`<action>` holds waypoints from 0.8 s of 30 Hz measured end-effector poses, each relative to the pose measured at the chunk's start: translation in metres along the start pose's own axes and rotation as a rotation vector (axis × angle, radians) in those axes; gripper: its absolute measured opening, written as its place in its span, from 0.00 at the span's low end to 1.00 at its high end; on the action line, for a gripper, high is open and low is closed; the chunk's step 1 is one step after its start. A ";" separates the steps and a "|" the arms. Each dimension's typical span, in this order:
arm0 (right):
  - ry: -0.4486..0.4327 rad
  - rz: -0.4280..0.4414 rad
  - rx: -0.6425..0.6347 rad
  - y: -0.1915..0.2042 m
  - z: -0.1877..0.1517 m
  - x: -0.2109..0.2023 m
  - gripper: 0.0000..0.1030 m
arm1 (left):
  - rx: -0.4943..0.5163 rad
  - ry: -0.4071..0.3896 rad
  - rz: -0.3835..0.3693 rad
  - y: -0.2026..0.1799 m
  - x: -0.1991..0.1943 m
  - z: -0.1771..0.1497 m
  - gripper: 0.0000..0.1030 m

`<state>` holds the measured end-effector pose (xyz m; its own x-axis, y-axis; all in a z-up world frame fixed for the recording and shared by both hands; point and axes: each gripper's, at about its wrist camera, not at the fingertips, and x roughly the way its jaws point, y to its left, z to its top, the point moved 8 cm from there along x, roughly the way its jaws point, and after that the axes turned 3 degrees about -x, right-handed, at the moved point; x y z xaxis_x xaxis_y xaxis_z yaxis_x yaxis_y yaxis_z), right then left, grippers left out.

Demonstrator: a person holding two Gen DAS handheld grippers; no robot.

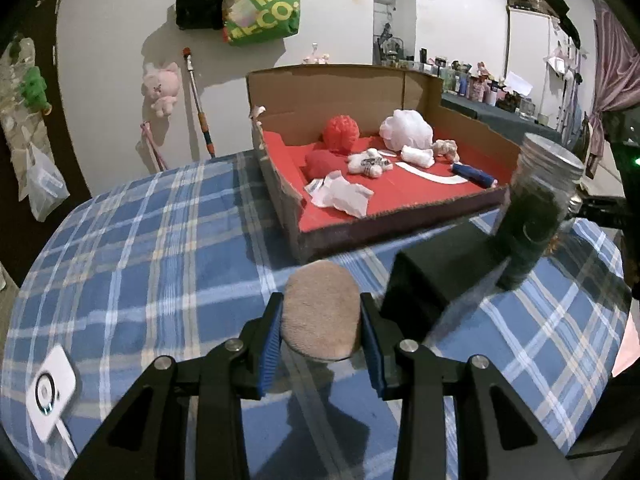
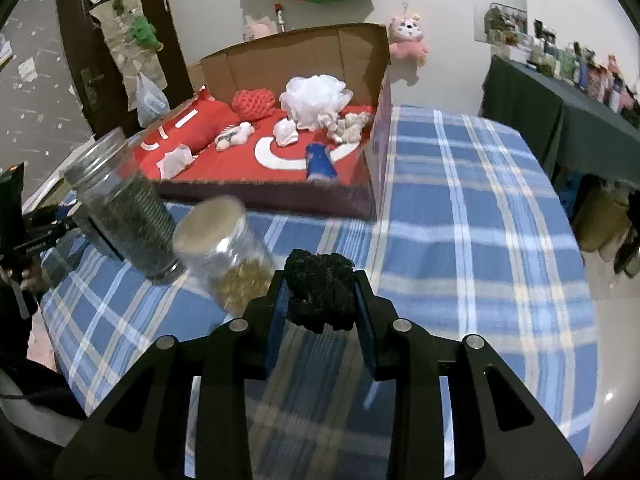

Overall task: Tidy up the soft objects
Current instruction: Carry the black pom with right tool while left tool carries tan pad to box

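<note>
- The left tool (image 1: 322,330) squeezes a soft, tan, round pad (image 1: 322,312) between its two blue pads, up above the bench (image 1: 140,264).
- The right tool (image 2: 320,296) squeezes a fuzzy black lump (image 2: 320,286) the same way, also up off the blue checked cloth.
- A big cardboard box (image 1: 340,84) with a red floor sits on the bench, straight ahead of both tools.
- Inside the box lie a white puffy ball (image 1: 406,128), a red net ball (image 1: 341,133), a small white toy (image 1: 370,162), some crumpled white paper (image 1: 340,194) and a blue roll (image 1: 474,174).
- Two clear jars stand on the bench in front of the box. One jar holds dark green stuff (image 2: 120,208). The other jar holds yellow bits (image 2: 228,256) and looks blurry.
- In the left wrist view the dark green jar is just to the right of a black box (image 1: 436,276).
- A small white gadget (image 1: 50,392) with a cord lies on the cloth near the left edge.
- A pink plush toy (image 1: 162,88) and a green bag (image 1: 264,8) hang on the wall behind.
</note>
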<state>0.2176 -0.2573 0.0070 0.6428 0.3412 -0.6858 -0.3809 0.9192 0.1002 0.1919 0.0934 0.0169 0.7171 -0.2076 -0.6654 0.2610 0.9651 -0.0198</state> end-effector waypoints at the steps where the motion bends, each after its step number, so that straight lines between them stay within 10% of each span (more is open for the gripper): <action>1: 0.001 0.002 -0.008 -0.001 0.004 0.001 0.29 | 0.010 -0.003 -0.004 0.001 0.001 0.004 0.37; 24: 0.076 0.199 -0.163 0.043 0.111 0.065 0.30 | 0.153 0.121 -0.193 -0.068 0.066 0.106 0.38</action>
<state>0.3170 -0.1741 0.0467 0.4956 0.4906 -0.7167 -0.6008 0.7896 0.1250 0.2900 -0.0026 0.0535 0.5644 -0.3563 -0.7447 0.4869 0.8721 -0.0482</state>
